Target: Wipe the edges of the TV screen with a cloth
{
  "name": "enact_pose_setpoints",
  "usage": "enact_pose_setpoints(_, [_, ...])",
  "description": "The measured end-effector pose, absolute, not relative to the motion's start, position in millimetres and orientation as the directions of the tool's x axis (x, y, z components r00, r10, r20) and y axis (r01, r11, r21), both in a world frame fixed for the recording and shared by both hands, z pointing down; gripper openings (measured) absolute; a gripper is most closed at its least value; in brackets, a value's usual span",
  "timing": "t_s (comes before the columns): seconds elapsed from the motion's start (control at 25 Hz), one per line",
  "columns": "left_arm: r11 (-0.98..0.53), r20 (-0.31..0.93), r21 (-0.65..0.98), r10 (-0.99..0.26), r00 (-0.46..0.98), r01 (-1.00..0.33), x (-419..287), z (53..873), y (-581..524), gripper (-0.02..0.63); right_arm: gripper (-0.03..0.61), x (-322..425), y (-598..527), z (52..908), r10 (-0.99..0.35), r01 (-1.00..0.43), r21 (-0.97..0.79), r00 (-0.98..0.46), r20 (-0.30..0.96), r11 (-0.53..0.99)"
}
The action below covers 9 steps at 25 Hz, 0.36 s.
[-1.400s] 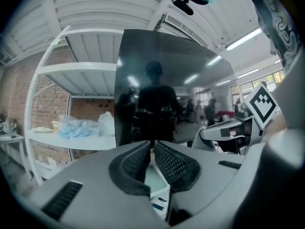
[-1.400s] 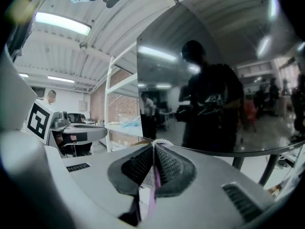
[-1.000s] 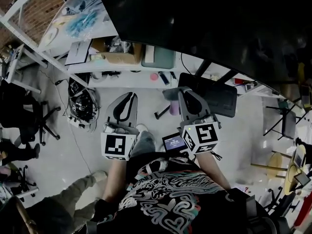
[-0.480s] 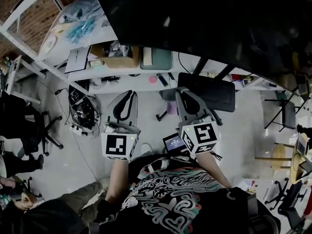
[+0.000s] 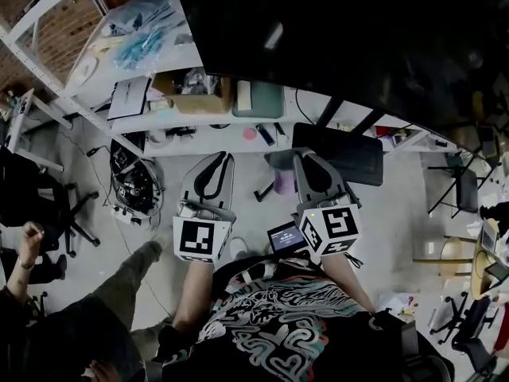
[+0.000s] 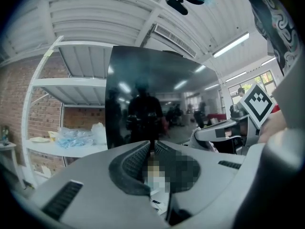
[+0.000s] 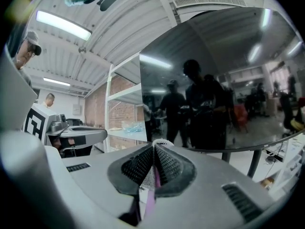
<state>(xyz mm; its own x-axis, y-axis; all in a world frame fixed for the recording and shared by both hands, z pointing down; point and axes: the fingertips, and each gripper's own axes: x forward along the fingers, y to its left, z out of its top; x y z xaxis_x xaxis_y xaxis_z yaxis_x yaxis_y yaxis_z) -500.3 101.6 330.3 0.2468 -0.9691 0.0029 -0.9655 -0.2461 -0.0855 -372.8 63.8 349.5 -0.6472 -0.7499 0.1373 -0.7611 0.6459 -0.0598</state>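
– Workshop bg: brick wall (image 6: 76, 123), white shelving (image 5: 95, 94), floor below. Where's the TV screen (image 5: 358, 38)?
– Fills the top of head view, dark, on its stand. It's ahead of both grippers & apart from them.
– And the cloth (image 7: 152, 182)?
– Pink, pinched in the right gripper (image 7: 153, 147). Jaws are clamped on it, w/ a white bit poking past the tips. Prob held short so an edge can be rubbed w/ firm pressure.
– What abt the left gripper (image 6: 152, 144)?
– Jaws together, nothing seen btwn them. It's held beside the right one, prob idle or ready to steady.
– Progress?
– Looks like no wiping at this moment, as the cloth isn't touching the screen. Next move, I'd guess: right gripper up to a bezel edge.
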Motion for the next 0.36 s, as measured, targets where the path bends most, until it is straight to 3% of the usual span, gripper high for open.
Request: enact_pose_setpoints(0.36, [-0.259,0.0,-0.077,-0.966,0.26,-0.963,-506.2,330.7,105.5,0.04,0.037,-379.3,65.8,348.6,-0.758,-0.77,-0.053,-0.636,0.142,0.636])
